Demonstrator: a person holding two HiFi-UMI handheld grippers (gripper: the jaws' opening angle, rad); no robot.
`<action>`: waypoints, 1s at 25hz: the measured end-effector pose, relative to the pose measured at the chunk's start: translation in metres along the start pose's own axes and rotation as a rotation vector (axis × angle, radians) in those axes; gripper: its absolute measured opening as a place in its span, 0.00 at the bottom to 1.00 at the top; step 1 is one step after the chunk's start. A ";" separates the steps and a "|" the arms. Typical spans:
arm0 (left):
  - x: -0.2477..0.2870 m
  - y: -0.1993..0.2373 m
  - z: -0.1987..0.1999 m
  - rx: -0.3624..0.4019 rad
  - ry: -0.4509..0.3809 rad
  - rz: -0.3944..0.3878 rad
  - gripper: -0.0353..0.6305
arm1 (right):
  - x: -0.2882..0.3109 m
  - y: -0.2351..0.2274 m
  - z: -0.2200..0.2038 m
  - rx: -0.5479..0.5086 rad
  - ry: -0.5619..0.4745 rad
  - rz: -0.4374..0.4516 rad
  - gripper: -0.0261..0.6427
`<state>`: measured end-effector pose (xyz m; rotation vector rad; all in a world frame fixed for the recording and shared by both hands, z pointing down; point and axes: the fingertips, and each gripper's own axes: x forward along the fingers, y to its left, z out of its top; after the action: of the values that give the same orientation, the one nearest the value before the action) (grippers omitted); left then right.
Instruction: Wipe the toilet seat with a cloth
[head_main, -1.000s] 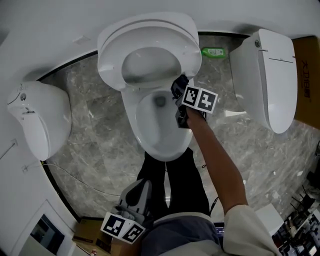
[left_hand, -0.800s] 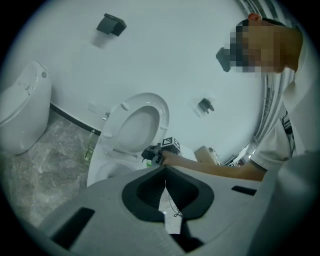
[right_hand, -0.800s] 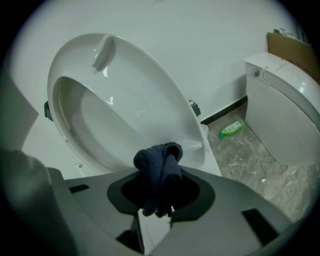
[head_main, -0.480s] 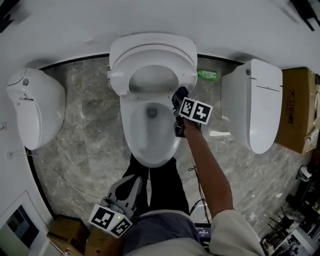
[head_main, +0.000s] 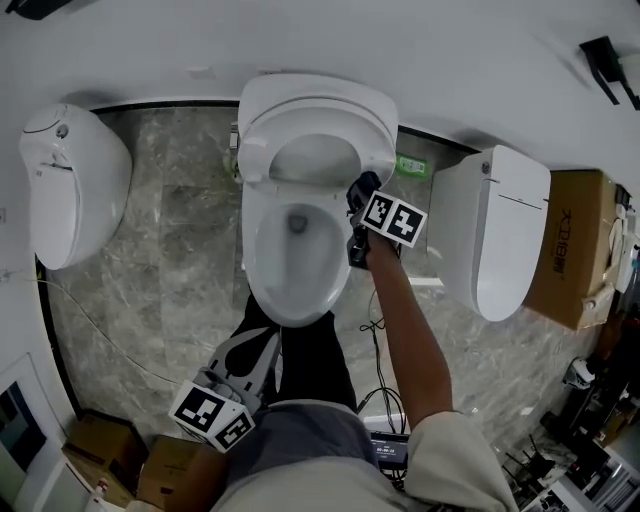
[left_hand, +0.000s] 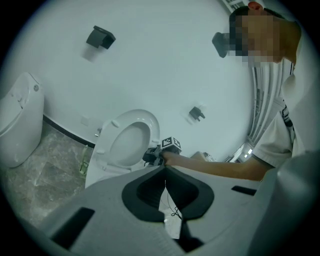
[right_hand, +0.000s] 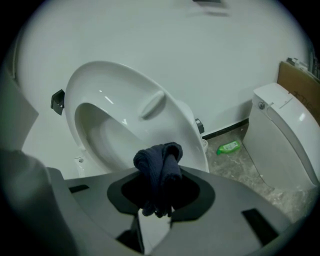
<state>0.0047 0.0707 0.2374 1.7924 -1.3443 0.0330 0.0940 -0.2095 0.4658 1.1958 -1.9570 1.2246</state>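
- Two grippers were in the person's hands; the right gripper (right_hand: 159, 196) had its jaws pinched on a dark blue cloth (right_hand: 160, 167).
- Bunched into a wad, the cloth poked out ahead of the jaw tips, with a loose end hanging below them.
- From above, the right gripper (head_main: 359, 192) sat at the right edge of the raised toilet seat (head_main: 318, 120), just over the bowl (head_main: 295, 255).
- I couldn't tell whether the cloth touched the seat's rim (right_hand: 186, 131).
- At the person's waist, the left gripper (head_main: 262, 352) was well apart from the toilet, its jaws (left_hand: 165, 176) pressed together on nothing.
- A green bottle (head_main: 410, 165) lay on the floor by the wall.
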 end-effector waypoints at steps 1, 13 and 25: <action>-0.001 0.001 0.002 0.002 0.002 0.001 0.07 | -0.002 0.002 0.003 -0.007 0.001 -0.001 0.19; -0.032 0.015 0.014 0.039 0.016 0.029 0.07 | -0.031 0.041 0.036 -0.067 -0.033 -0.005 0.19; -0.058 0.012 0.045 0.072 -0.027 0.032 0.07 | -0.058 0.088 0.070 -0.131 -0.057 -0.012 0.19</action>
<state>-0.0492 0.0858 0.1877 1.8373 -1.4066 0.0756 0.0439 -0.2318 0.3523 1.1857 -2.0353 1.0498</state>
